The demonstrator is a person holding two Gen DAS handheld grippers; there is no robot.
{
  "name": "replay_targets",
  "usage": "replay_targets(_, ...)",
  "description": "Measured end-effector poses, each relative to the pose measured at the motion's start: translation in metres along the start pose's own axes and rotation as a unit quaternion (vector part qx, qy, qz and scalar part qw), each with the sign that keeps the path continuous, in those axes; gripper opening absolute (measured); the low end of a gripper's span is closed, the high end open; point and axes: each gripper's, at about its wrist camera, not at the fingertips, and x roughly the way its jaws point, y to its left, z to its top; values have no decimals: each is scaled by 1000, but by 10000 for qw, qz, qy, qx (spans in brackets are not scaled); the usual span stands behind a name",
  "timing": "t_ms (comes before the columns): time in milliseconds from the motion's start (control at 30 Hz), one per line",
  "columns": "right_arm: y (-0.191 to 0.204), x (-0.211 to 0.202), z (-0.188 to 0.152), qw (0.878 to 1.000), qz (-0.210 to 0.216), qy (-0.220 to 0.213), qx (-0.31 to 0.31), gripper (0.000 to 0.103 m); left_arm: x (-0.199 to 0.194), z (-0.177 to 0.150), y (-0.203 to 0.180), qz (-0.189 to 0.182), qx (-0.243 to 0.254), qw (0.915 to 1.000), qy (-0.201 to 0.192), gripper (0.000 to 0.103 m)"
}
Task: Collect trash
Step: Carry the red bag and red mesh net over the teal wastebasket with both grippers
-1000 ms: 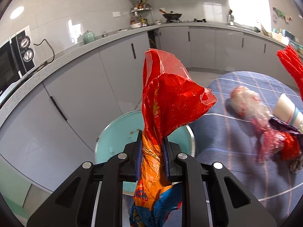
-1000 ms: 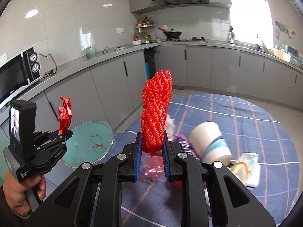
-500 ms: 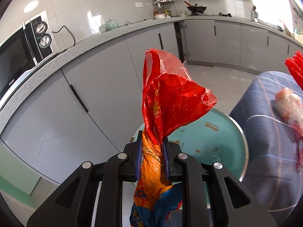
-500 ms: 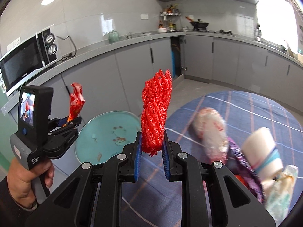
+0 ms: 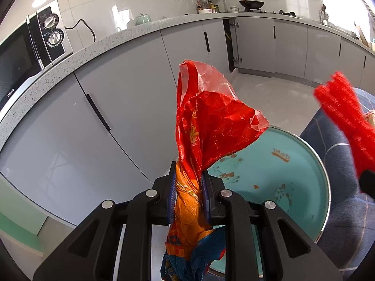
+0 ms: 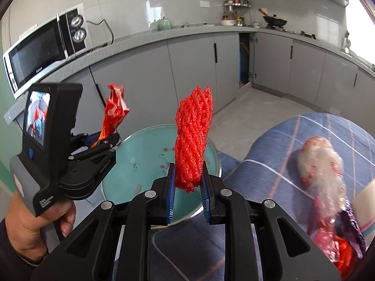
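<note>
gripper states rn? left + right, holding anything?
Left gripper: closed on a crumpled red and orange wrapper.
Right gripper: closed on a red foam net.

"Galanz" printed on lower front edge of microwave (image 5: 21, 56), at left end of counter (image 5: 140, 32). "deer", seen inverted, printed in orange on teal round lid (image 5: 281, 175).

Both views swung left toward teal basin (image 6: 131, 164); red mesh (image 5: 339, 107) nearer left hand-held gripper (image 5: 187, 187).
</note>
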Motion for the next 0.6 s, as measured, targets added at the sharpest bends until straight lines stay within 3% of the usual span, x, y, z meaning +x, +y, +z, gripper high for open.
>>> replay_targets(433,8,44,-6,9993,144,280,-220,24,17,-1,3,-158,-66,9998,132,21)
replay_targets(533,7,45,-9,9993,119,239,-244,39,18,-3,2,-192,-62,9997,150,22)
replay_targets(600,7,45,-10,9995,69,200,-246,44,20,-3,2,-188,-71,9997,171,27)
